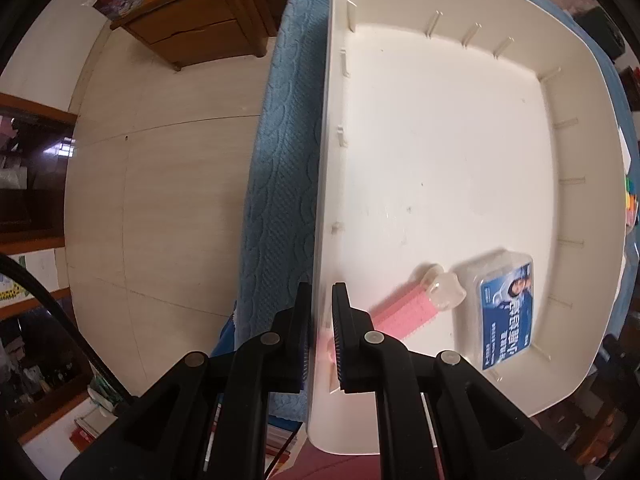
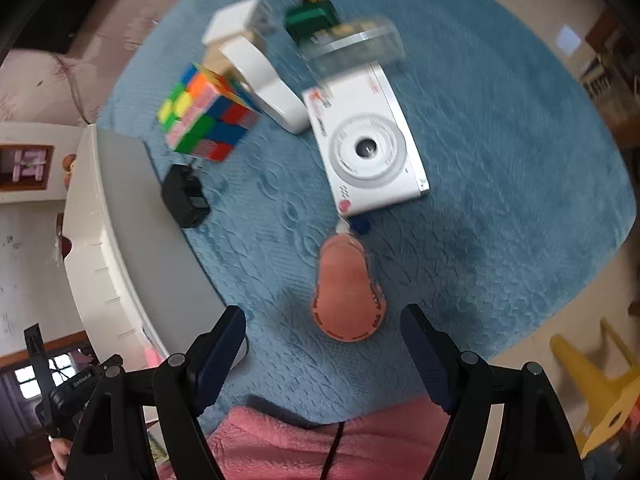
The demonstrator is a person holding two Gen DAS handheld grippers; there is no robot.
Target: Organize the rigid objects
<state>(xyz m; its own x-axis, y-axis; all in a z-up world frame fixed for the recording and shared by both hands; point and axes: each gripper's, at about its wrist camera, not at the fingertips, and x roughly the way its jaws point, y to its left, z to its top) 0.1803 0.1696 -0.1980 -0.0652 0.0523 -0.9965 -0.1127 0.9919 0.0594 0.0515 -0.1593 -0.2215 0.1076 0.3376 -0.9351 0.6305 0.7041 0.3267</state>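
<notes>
Blue cloth: a quilted textile is spread under everything; the loose objects are laid on it, to the right of the bin in the right wrist view.
White bin: a wide plastic tray is set on the cloth; its near wall is pinched by the left gripper, whose jaws are pressed together over the rim. A pink-handled brush and a clear box with a blue label are already lain inside.
White camera: laid flat, lens up, beyond the orange item.
Colour cube: seen blurred, near the bin wall, beside a white tape-like holder.
Orange item: a rounded, pear-shaped piece, judged the next pick; it is placed just ahead of the right gripper, slightly right of the midline, its long axis running away from the jaws.
Right gripper: spread wide, nothing between the pads; it is the nearer tool.
Black adapter: set against the bin's outer wall, clear of the path.
Obstruction: none is seen between jaws and orange item; the camera's corner is close behind it.
</notes>
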